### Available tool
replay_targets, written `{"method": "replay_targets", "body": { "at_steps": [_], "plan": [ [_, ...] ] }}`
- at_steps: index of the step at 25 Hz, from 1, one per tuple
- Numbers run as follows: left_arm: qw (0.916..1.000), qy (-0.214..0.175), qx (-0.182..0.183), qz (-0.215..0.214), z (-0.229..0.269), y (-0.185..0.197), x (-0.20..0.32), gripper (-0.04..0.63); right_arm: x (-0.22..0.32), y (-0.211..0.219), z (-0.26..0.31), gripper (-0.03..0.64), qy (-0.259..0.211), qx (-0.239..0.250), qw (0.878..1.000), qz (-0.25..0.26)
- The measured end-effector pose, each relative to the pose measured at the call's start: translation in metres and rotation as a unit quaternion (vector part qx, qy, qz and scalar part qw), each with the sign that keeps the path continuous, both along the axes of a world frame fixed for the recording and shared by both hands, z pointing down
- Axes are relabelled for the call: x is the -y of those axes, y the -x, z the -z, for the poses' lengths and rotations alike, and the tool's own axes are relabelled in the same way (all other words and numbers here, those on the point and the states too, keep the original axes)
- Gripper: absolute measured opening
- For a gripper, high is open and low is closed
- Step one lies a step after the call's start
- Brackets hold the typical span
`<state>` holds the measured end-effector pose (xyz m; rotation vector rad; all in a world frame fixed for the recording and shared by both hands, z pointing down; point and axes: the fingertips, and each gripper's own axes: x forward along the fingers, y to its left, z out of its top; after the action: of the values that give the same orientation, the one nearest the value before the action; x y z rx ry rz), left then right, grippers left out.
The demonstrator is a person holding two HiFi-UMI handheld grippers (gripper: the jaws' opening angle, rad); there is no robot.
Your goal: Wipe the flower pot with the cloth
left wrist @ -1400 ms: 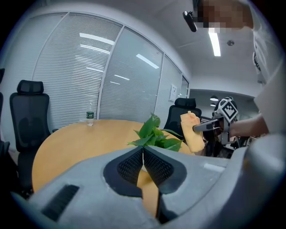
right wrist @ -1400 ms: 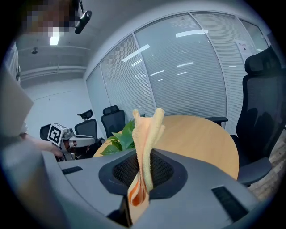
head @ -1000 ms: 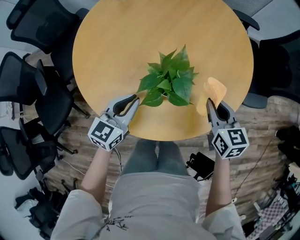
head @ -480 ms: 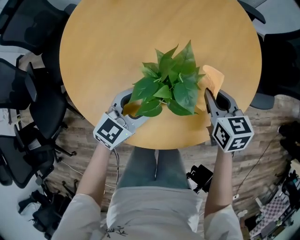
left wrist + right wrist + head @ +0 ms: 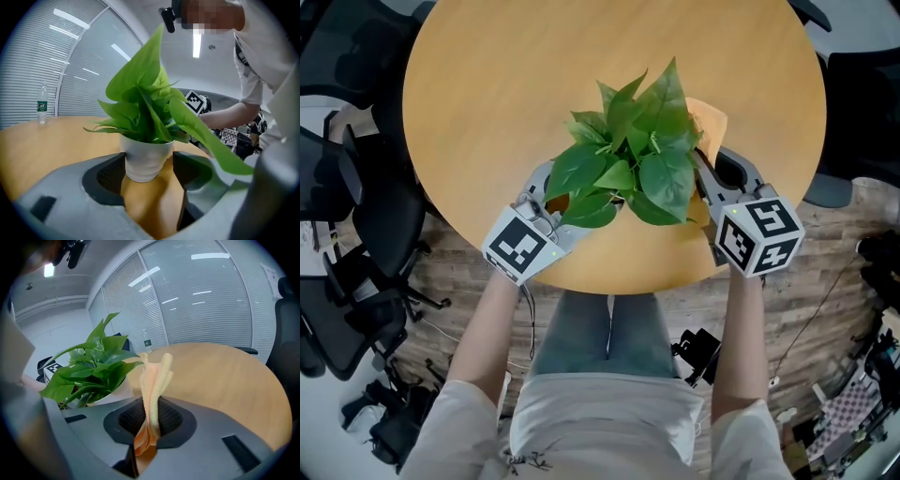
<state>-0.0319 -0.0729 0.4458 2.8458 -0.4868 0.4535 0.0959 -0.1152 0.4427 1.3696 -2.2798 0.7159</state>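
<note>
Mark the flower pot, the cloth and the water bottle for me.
flower pot (image 5: 145,161), left gripper view, white side wall.
cloth (image 5: 154,380), right gripper view, its upright folds.
water bottle (image 5: 42,105), left gripper view, its label.

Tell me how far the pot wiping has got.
Done: the cloth is clamped in the right gripper. In hand: the left gripper is opening its jaws, the white flower pot between them, not gripped. Left: all the wiping; the cloth stands beside the pot, not on it.
</note>
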Motion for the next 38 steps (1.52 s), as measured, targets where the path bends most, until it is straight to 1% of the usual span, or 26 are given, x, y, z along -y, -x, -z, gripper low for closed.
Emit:
{"method": "replay_targets", "body": {
  "at_steps": [2, 5, 8, 14, 19, 25, 28, 31, 38],
  "plan": [
    [1.0000, 0.005, -0.003, 0.004, 0.000, -0.001, 0.001, 0.319, -0.002, 0.008, -0.003, 0.049, 0.005, 0.013, 1.000, 0.010],
    [0.9999, -0.009, -0.010, 0.006, 0.001, -0.001, 0.004, 0.318, -0.007, 0.021, -0.008, 0.049, 0.014, 0.027, 0.999, 0.027],
    [0.9999, -0.011, -0.009, 0.008, 0.001, -0.001, 0.005, 0.316, -0.013, 0.032, -0.010, 0.049, 0.019, 0.037, 0.998, 0.050],
    [0.9999, -0.008, -0.008, 0.011, 0.001, -0.001, 0.005, 0.316, -0.019, 0.040, -0.010, 0.049, 0.021, 0.033, 0.996, 0.077],
    [0.9998, -0.004, -0.006, 0.018, 0.001, -0.001, 0.004, 0.316, -0.026, 0.042, -0.010, 0.049, 0.024, 0.030, 0.996, 0.081],
    [0.9987, -0.002, -0.004, 0.050, -0.001, -0.004, 0.003, 0.314, -0.031, 0.040, -0.012, 0.049, 0.026, 0.031, 0.996, 0.077],
    [0.9975, 0.011, -0.011, 0.068, -0.001, -0.006, 0.004, 0.313, -0.035, 0.039, -0.013, 0.049, 0.029, 0.032, 0.996, 0.079],
    [0.9966, 0.020, -0.017, 0.078, 0.000, -0.007, 0.004, 0.311, -0.038, 0.039, -0.012, 0.049, 0.031, 0.033, 0.996, 0.079],
    [0.9943, 0.014, -0.004, 0.106, 0.000, -0.011, 0.005, 0.308, -0.046, 0.040, -0.011, 0.049, 0.027, 0.023, 0.996, 0.079]
  ]
}}
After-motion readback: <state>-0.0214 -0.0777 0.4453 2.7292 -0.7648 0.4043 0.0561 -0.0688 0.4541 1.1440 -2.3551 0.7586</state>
